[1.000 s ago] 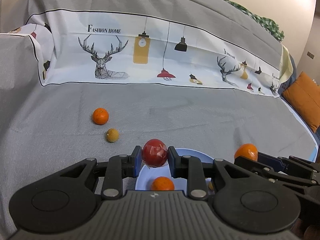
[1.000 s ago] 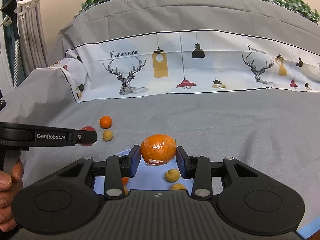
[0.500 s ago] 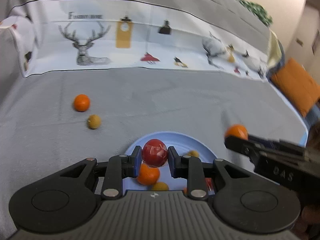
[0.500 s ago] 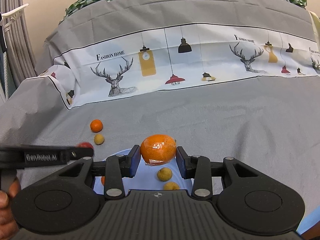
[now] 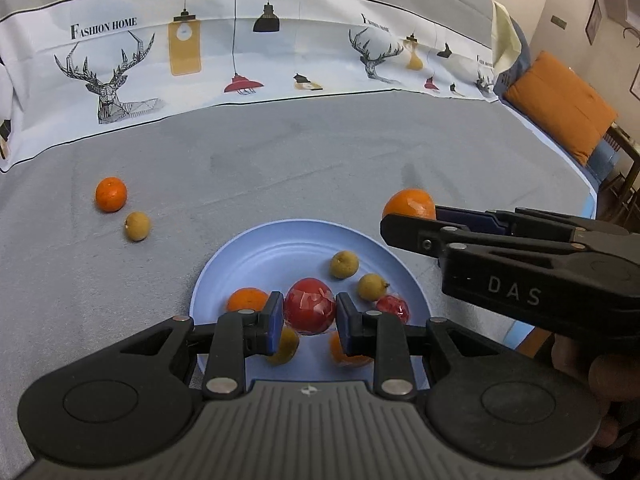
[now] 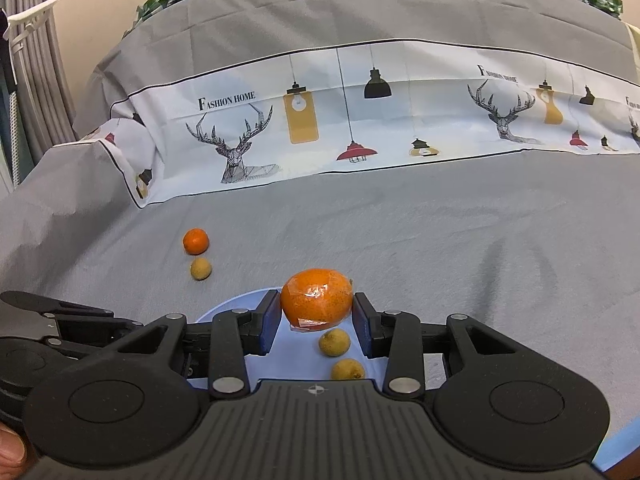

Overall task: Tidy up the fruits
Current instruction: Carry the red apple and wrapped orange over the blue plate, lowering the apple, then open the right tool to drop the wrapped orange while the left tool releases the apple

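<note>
Red fruit (image 5: 310, 306): plastic-wrapped, pinched between the blue pads of the left gripper (image 5: 309, 316); jaws part-way closed on it, directly above the plate.
Large orange (image 6: 317, 299): plastic-wrapped, clamped between the pads of the right gripper (image 6: 316, 322); jaws set a little wider, over the plate's far rim.
Plate (image 5: 256, 256): pale blue, round, on the grey cloth (image 5: 280, 168), just below both grippers.
Plate contents: one small orange (image 5: 246, 300) at left, a second red fruit (image 5: 394, 308) at right, two tan round fruits (image 5: 344, 264) toward the far side, one more tan fruit and one orange under the left gripper's fingers.
Loose fruit: small mandarin (image 5: 111, 194) with a tan fruit (image 5: 137, 226) just beside it, both on the cloth, well left of the plate.
Backdrop: white printed band (image 6: 360, 120) with deer, lamps and lettering, across the cloth's far rise.
Partly hidden: the two nearest plate fruits are cut off by the left gripper's fingers; the plate's near rim lies behind the gripper body.
Edge of view: orange cushion (image 5: 560, 116) at far right.
</note>
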The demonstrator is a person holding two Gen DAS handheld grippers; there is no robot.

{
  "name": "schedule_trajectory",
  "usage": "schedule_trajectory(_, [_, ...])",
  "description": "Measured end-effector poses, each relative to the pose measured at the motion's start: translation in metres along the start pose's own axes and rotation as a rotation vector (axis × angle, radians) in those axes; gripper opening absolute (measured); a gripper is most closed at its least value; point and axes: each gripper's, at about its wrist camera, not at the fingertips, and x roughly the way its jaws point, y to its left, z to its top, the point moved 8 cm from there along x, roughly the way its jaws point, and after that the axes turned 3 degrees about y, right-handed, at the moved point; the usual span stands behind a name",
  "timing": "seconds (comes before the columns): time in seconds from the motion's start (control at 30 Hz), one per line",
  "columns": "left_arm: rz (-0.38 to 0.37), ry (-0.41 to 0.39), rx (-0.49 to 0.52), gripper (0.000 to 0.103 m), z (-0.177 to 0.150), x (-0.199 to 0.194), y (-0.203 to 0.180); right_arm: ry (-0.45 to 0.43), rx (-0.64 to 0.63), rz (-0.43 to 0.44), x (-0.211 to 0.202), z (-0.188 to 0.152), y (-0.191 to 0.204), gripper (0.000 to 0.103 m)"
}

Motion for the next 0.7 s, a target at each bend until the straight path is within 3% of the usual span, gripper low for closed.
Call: schedule_trajectory(0.7, [0.012,0.031,0.024,0.030,-0.0031,0.0051,-0.0031,0.017,-0.027,0.009,0.0037,-0.0020,0.0054,0.041])
